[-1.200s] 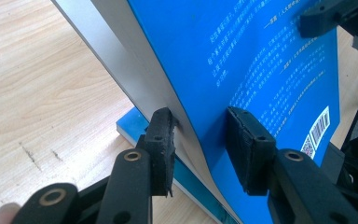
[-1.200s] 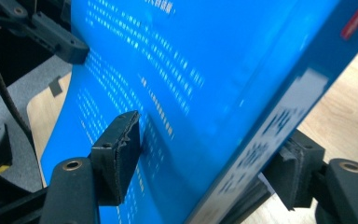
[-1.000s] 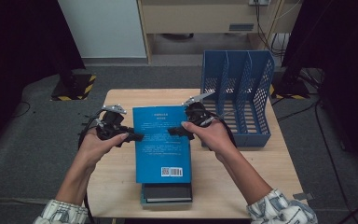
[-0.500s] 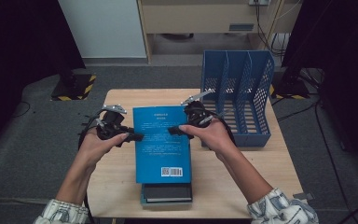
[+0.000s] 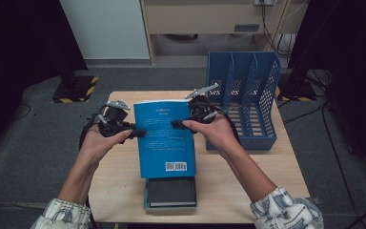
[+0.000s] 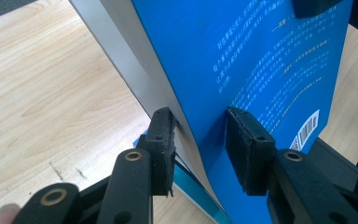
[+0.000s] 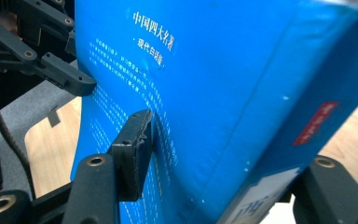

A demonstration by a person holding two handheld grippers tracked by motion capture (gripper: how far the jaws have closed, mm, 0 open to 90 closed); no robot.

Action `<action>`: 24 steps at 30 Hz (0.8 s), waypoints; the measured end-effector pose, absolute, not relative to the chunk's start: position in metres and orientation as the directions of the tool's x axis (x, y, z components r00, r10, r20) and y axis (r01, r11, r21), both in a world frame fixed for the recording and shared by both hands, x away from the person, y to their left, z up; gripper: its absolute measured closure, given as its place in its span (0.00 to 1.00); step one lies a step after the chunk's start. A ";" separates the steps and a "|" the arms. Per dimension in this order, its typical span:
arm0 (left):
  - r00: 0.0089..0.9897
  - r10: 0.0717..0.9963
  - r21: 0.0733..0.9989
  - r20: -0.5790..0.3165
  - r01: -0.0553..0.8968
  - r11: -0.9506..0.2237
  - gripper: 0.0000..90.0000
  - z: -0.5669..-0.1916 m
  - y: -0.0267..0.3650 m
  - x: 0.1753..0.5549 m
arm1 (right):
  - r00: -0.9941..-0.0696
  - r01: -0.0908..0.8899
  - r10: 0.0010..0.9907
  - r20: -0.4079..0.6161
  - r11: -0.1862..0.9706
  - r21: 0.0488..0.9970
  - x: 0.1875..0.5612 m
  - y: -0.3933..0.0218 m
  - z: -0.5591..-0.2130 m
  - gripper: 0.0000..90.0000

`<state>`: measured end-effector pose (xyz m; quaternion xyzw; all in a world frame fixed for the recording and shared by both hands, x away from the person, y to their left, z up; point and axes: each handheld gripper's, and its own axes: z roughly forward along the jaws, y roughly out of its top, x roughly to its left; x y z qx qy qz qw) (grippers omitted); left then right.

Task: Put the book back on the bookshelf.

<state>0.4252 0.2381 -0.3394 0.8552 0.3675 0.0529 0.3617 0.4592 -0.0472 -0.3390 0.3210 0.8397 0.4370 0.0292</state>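
Blue glossy paperback book, gripped at both long edges.
Left gripper was clamped on its page edge; right gripper, jaws just closing, was pinched over the spine; slippage onto the dark hardcover book beneath was judged possible.

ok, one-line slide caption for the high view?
Both handheld grippers, left and right, clamp a blue paperback book above a dark book on the wooden table.

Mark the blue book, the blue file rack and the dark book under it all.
blue book (image 5: 164,138): high view, middle of back cover.
blue file rack (image 5: 259,81): high view, right perforated wall.
dark book (image 5: 172,192): high view, exposed cover.
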 end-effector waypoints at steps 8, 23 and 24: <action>0.718 0.668 0.664 -0.193 0.597 -0.450 0.69 -0.337 0.241 0.441 | -0.784 0.497 0.584 0.211 0.387 0.777 0.469 -0.044 -0.333 0.54; 0.726 0.674 0.701 -0.134 0.550 -0.453 0.69 -0.319 0.239 0.433 | -0.815 0.402 0.567 0.123 0.400 0.823 0.459 -0.046 -0.316 0.59; 0.726 0.674 0.701 -0.134 0.550 -0.453 0.69 -0.319 0.239 0.433 | -0.821 0.393 0.559 0.116 0.405 0.826 0.455 -0.048 -0.316 0.59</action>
